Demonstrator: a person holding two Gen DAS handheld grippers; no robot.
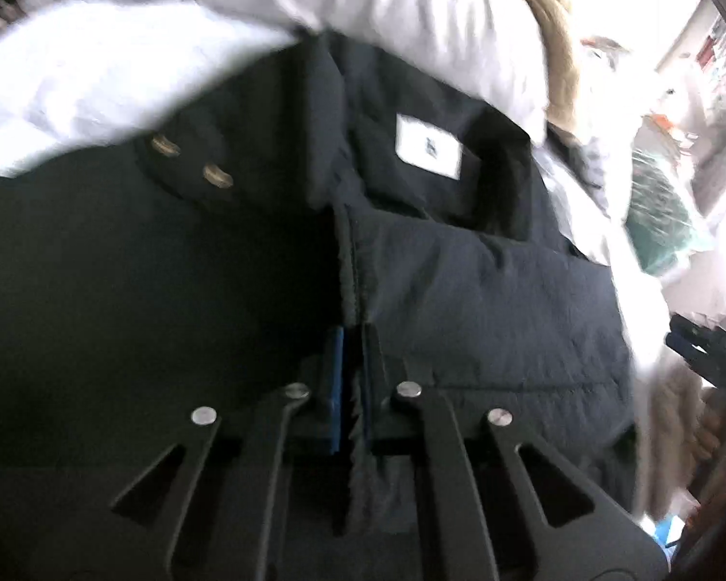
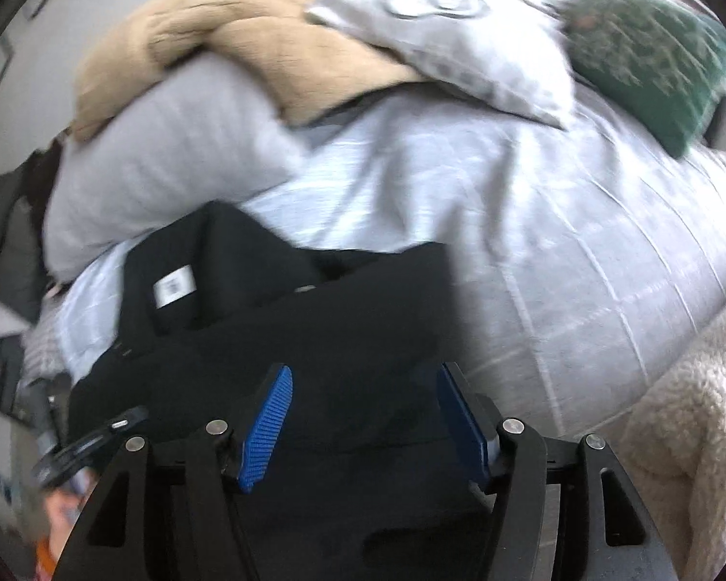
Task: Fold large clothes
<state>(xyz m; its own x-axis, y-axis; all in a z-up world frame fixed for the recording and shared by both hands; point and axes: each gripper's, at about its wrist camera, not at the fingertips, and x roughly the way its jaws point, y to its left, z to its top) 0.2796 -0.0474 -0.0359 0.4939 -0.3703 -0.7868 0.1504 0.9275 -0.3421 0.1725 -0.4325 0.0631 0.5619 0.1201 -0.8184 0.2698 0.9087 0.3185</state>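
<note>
Left tongs (image 1: 352, 368) pinching dark jacket (image 1: 484, 261) edge, tips half buried.

Jacket (image 1: 484, 281) – dark matt woven cloth, faintly crinkled. Bedsheet (image 2: 532, 222) – pale smooth cotton-like cloth. Blanket (image 2: 227, 43) tan, fuzzy. Gripper pads (image 2: 266, 428) blue ribbed rubbery; arms matt black plastic.

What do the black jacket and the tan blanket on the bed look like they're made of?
Black padded jacket: probably matte woven nylon or polyester, finely crinkled and puffy between stitched seams. Tan fuzzy blanket: likely plush fleece, with a soft napped surface and thick rounded folds.
</note>
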